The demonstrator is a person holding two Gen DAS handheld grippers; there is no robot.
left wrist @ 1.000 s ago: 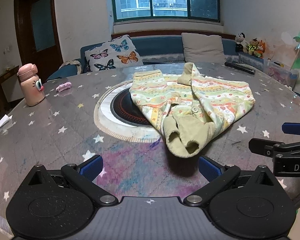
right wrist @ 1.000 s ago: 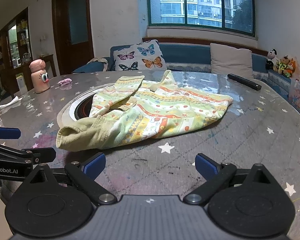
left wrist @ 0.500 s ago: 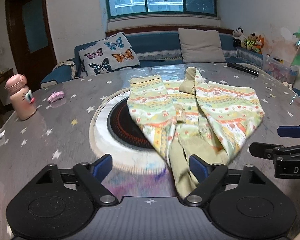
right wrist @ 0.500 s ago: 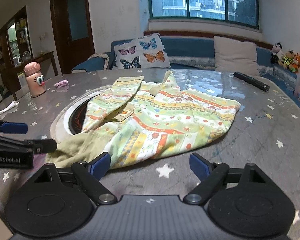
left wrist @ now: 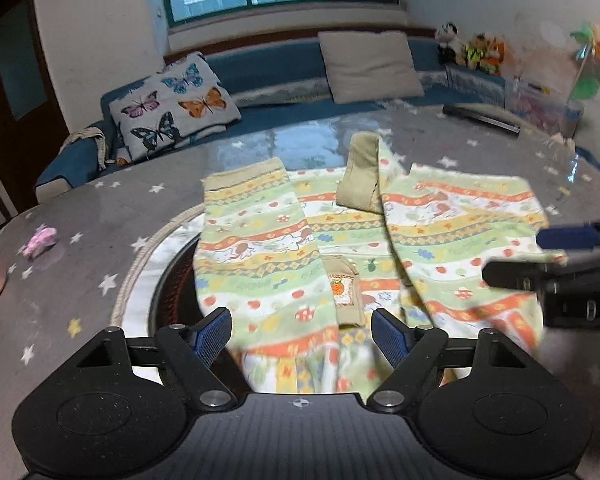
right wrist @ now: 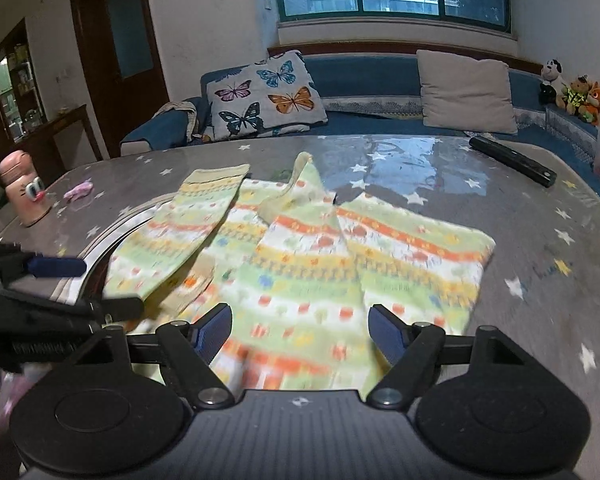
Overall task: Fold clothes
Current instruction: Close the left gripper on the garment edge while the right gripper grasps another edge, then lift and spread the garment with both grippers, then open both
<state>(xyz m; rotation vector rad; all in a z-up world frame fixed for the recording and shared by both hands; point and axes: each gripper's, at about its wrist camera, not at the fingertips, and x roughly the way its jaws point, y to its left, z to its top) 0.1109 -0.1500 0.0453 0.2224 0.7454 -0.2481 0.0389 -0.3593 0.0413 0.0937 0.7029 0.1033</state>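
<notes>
Only rightward — pink bottle (right wrist: 24,188); both tools, left (left wrist: 301,332) and right (right wrist: 300,330), released over garment (right wrist: 300,264).

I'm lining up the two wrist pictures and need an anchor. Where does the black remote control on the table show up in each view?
Left wrist view: the black remote control lies far upper right, on the table's back edge, beyond the patterned garment.
Right wrist view: the remote lies at upper right, on the table beyond the garment's right side.
Shared landmark: the butterfly cushion on the blue sofa.
</notes>
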